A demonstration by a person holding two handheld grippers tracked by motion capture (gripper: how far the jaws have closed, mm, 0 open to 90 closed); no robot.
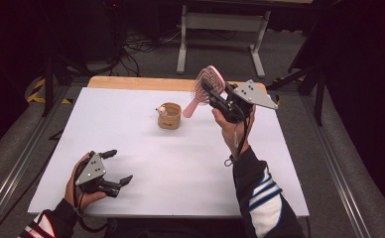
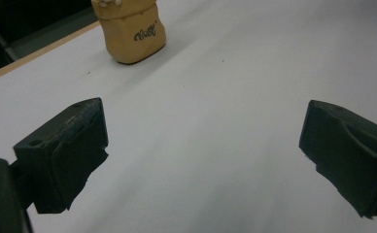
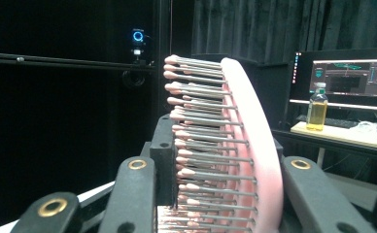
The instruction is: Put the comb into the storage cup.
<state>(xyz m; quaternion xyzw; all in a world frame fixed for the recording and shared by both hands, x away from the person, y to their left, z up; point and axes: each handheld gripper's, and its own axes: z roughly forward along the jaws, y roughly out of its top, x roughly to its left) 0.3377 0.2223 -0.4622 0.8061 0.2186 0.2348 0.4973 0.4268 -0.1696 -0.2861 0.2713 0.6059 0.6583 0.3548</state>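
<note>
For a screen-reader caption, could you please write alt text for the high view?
A person's right gripper holds a pink hairbrush in the air above the far right of a white table. A small tan pot stands on the table just left of the brush. The left gripper rests near the front left, jaws open and empty.

White table top [image 1: 180, 163] lying over wooden board [image 1: 131, 83], wood edge showing along far side. Grey floor [image 1: 215, 59] being crossed by tangled black cables [image 1: 136, 47] beyond table. White metal stand [image 1: 220, 22] standing further back. Yellow-black tape [image 1: 36, 91] marking floor at left. Dark curtains [image 3: 254, 24] hanging behind. Lit monitor [image 3: 351, 73] glowing on desk [image 3: 342, 133], yellow bottle [image 3: 317, 107] standing before it.
</note>
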